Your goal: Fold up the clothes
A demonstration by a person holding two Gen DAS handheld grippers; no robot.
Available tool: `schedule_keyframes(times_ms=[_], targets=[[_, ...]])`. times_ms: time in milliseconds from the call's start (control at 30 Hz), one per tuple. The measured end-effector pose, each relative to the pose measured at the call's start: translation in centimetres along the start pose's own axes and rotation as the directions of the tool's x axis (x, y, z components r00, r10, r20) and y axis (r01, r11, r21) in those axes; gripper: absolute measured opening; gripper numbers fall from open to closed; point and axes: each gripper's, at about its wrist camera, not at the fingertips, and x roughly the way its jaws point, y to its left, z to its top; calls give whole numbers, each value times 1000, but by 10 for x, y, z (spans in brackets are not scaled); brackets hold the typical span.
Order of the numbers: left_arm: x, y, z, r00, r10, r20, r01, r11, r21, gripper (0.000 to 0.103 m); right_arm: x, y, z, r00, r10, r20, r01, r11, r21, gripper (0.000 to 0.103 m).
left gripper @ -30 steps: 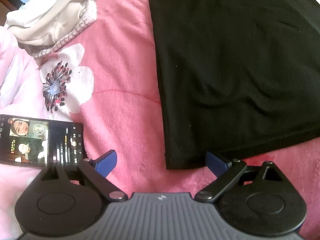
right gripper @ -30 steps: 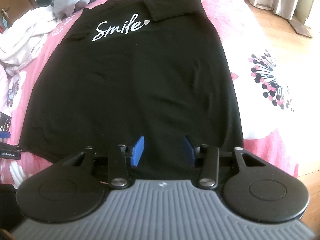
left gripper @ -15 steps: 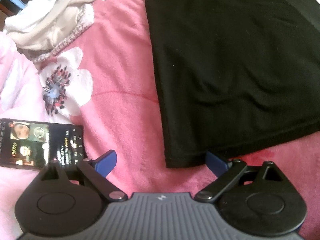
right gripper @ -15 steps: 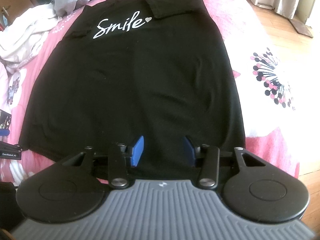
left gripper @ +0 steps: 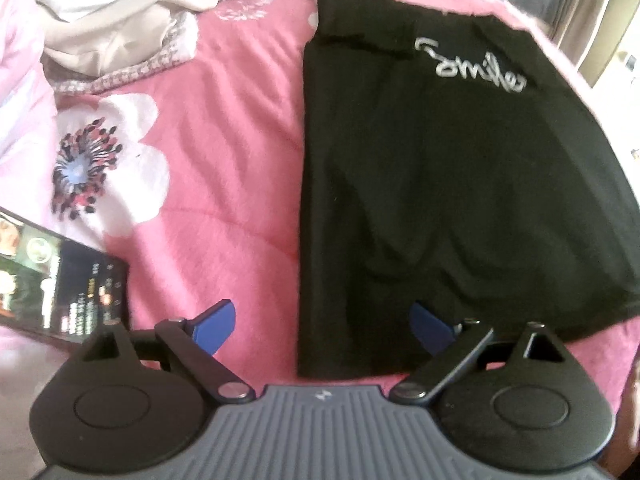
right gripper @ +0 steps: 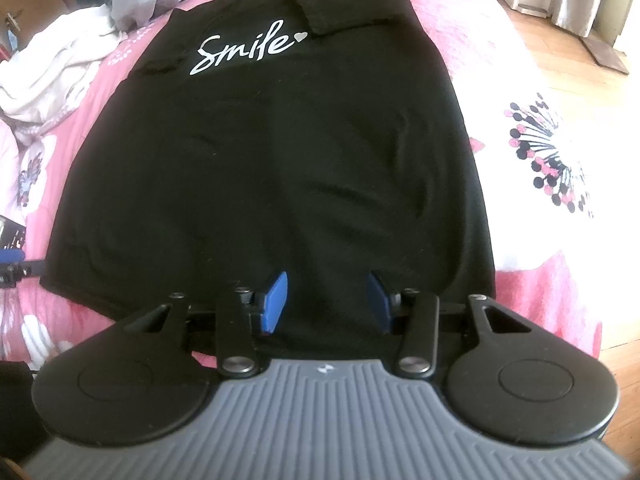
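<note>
Your left tool (left gripper: 322, 328) has just been closing a little, jaws wide apart around the black shirt (left gripper: 460, 184) hem corner; right tool (right gripper: 326, 300) half-open above it. Shirt's collar points to 12 o'clock on the bed (left gripper: 224, 152).

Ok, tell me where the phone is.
In the left wrist view, the phone lies on the pink bedspread at the left edge, below the flower print.

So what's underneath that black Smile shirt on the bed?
The black shirt lies flat on a pink flowered bedspread, which shows all around its edges. Whatever is directly beneath the shirt is covered, so nothing more can be made out there.
</note>
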Motion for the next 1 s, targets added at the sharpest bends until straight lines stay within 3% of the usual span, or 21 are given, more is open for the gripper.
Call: schedule_keyframes(times_ms=[200,400,600,767,867,1000], targets=[[14,0,3,998,-60,2,60,997,-56,56,-1,-1,-1,1000,0,2,0,1000,6,44],[23,6,6,998,-54,20,55,997,-60,54,0,0,-2,1000,3,-4,-3,1000,4,44],[30,12,3,993,-112,22,114,991,-67,54,1,-1,-1,1000,3,-8,-3,1000,8,44],[27,14,-8,991,-130,17,131,990,-43,42,0,-5,0,1000,9,4,-9,1000,18,44],[24,17,-15,988,-153,12,153,987,-54,39,-4,-15,3,999,29,36,-31,998,51,44],[21,22,-20,984,-178,8,178,981,-70,38,-18,-57,12,986,84,142,-112,973,201,44]])
